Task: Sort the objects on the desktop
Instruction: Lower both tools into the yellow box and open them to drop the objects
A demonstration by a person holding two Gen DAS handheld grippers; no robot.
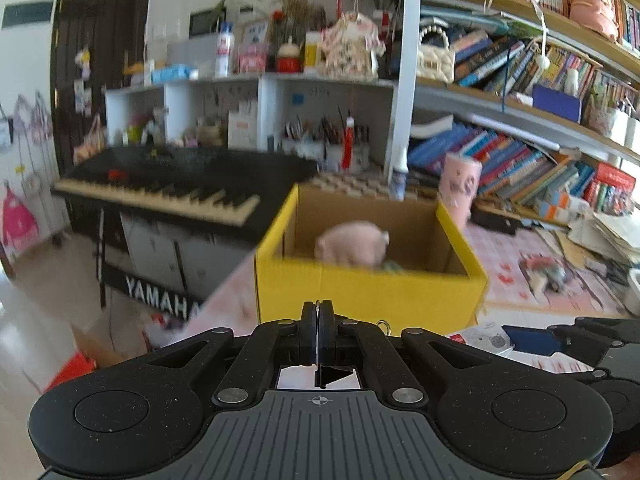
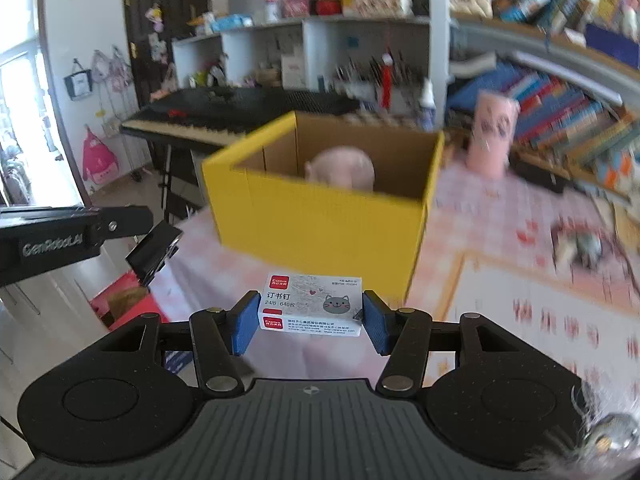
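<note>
My right gripper (image 2: 310, 312) is shut on a small white staple box (image 2: 312, 304) with a grey cat print, held above the table just in front of the yellow cardboard box (image 2: 320, 220). A pink plush toy (image 2: 340, 170) lies inside that box. My left gripper (image 1: 319, 332) is shut with its pads pressed together and nothing between them, just short of the yellow box (image 1: 368, 296) with the plush (image 1: 352, 242) inside. The staple box (image 1: 486, 338) and the right gripper (image 1: 532, 340) show at the right of the left wrist view.
The table has a pink patterned cloth (image 2: 520, 240). A pink cylinder cup (image 2: 494, 134) stands behind the box to the right. A small toy (image 2: 580, 246) lies on the cloth at right. A Yamaha keyboard (image 1: 160, 192) stands left of the table. Bookshelves (image 1: 520, 152) fill the back.
</note>
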